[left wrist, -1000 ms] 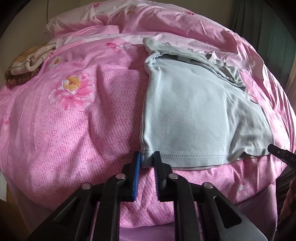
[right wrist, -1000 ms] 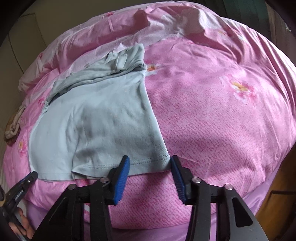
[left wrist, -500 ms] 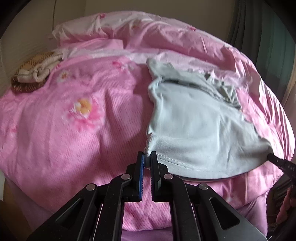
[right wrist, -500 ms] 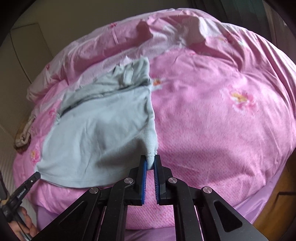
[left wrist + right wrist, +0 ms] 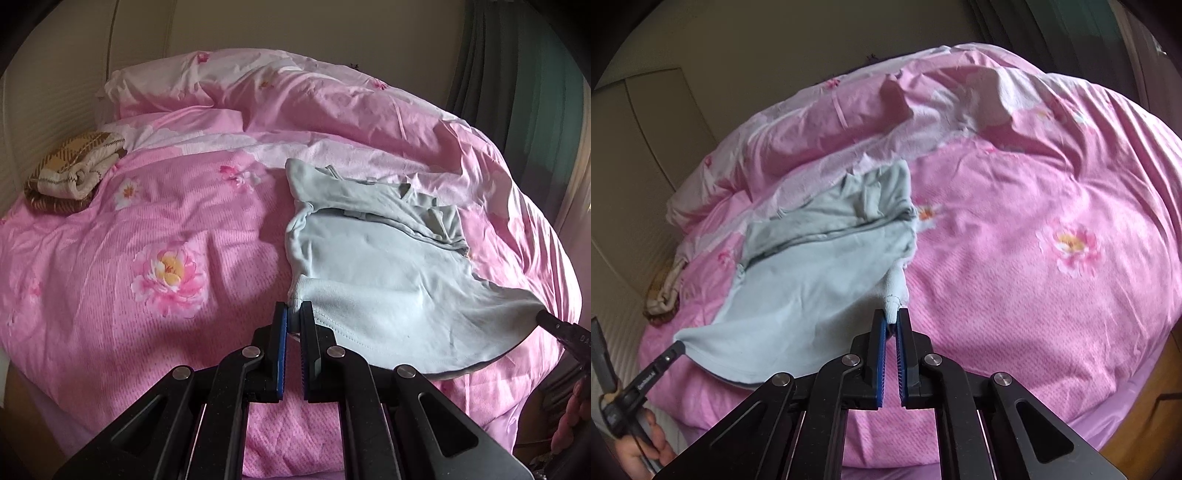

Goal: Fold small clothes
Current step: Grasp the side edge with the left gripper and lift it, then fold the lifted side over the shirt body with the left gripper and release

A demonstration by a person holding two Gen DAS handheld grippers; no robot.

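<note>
A small pale grey-blue shirt (image 5: pixel 376 266) lies on the pink bed, its collar end far from me. It also shows in the right wrist view (image 5: pixel 812 273). My left gripper (image 5: pixel 294 312) is shut on the shirt's near left hem corner. My right gripper (image 5: pixel 893 317) is shut on the near right hem corner. Both corners are lifted off the quilt and the hem sags between them. The right gripper's tip shows at the left view's right edge (image 5: pixel 554 325), and the left gripper's tip shows at the lower left of the right wrist view (image 5: pixel 665 363).
A pink floral quilt (image 5: pixel 147 295) covers the bed. A folded brown and cream plaid blanket (image 5: pixel 70 177) lies at the far left by the wall. Rumpled pink bedding (image 5: pixel 258 92) is heaped at the head. A dark curtain (image 5: pixel 517 92) hangs at the right.
Both grippers closed on the hem corners, the right one from wide open, and lifted them up off the quilt. The near part of the shirt has risen with them.
</note>
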